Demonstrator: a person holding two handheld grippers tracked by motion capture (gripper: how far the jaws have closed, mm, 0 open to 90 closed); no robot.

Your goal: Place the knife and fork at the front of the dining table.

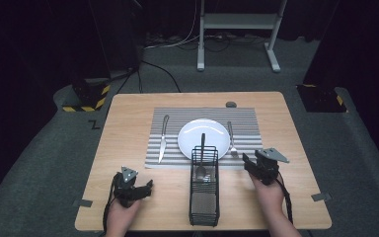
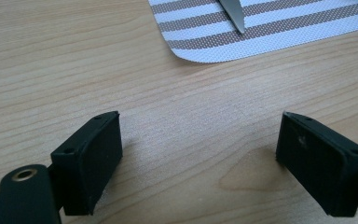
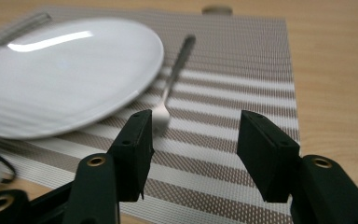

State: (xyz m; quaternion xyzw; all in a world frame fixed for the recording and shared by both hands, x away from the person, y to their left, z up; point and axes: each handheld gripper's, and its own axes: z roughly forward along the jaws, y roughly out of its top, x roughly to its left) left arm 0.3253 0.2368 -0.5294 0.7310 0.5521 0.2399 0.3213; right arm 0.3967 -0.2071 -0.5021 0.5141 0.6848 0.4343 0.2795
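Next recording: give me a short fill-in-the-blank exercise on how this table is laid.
1. The round white plate rests on a ____ placemat.
2. The metal knife lies to the plate's ____ in the high view.
3. The metal spoon stands in the black wire ____.

Missing words: striped; left; basket

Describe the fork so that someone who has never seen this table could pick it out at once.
On the wooden table lies a striped placemat with a white plate at its middle. The fork lies flat on the mat just right of the plate, tines toward the person. Unlike the knife left of the plate and the spoon standing in the black wire basket, it has tines.
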